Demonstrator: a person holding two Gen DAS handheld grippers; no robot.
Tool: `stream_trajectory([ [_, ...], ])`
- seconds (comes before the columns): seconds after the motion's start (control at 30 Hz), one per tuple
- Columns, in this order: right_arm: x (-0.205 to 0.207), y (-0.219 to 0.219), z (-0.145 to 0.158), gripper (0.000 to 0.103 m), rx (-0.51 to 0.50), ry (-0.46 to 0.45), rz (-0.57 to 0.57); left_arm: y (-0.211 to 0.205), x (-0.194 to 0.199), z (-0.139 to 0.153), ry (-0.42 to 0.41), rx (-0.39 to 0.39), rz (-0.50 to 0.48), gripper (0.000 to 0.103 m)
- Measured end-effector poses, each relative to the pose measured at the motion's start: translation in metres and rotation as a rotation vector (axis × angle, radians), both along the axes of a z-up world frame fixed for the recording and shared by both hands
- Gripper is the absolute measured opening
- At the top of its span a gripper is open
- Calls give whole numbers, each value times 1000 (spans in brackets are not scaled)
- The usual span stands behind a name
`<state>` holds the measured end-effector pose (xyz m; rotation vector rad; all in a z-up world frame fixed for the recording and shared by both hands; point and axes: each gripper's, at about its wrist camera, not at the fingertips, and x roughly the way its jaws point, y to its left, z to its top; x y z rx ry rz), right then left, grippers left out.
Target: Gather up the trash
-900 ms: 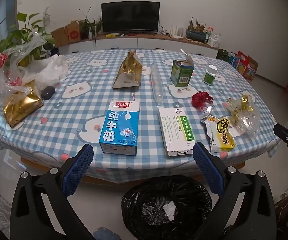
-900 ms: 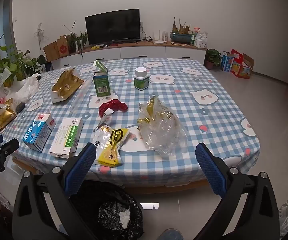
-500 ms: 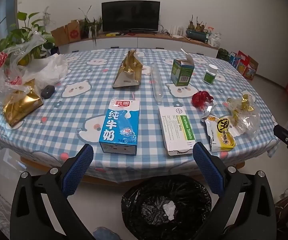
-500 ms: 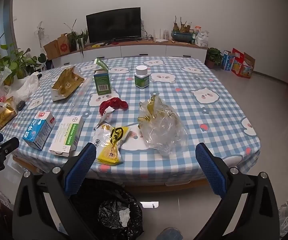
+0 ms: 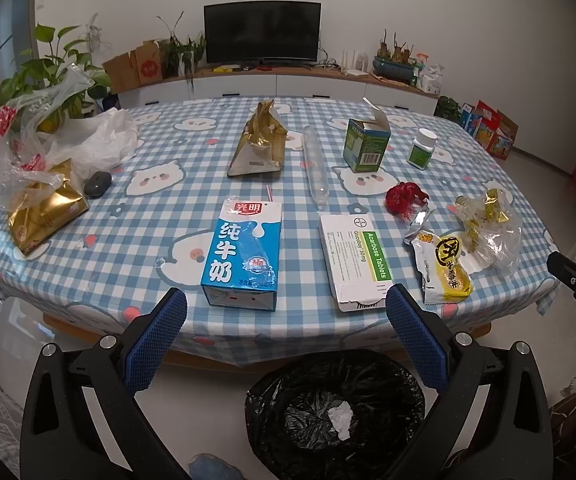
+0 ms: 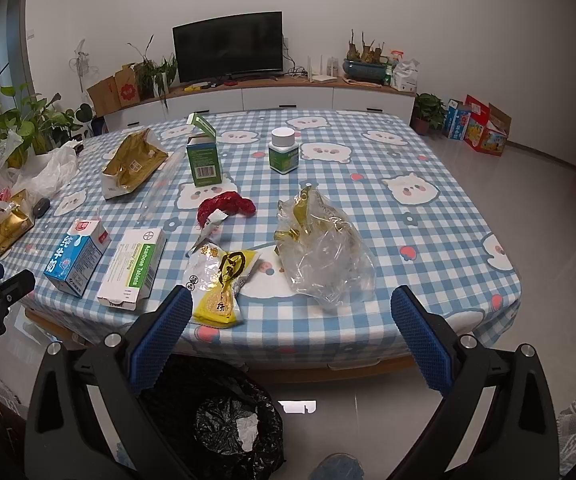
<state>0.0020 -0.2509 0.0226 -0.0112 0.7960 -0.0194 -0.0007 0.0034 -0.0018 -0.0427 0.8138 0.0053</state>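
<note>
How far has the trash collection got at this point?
Barely started: the black bin bag holds one white scrap. Nothing is in hand; left gripper and right gripper stand open and empty. Milk carton, tablet box, yellow wrapper and more remain.

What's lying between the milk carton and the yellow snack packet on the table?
The white Acarbose tablets box lies flat between the milk carton and the yellow snack packet; both wrist views show it.

Tablecloth (image 5: 135, 240) smooth checked plastic-looking sheet. Milk carton (image 5: 243, 252) glossy printed card. Tablet box (image 5: 358, 260) matt white card. Snack wrapper (image 5: 446, 272) shiny foil-plastic. Clear bag (image 6: 324, 256) crinkled transparent film. Bin liner (image 5: 336, 412) black glossy wrinkled plastic. Gripper pads (image 5: 155, 340) blue, textured rubbery.
</note>
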Motion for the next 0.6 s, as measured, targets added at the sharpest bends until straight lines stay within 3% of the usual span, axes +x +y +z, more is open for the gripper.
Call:
stream_trajectory([
  [0.6, 0, 0, -1, 95, -3, 3, -1, 0, -1, -1, 4, -3, -1, 97],
])
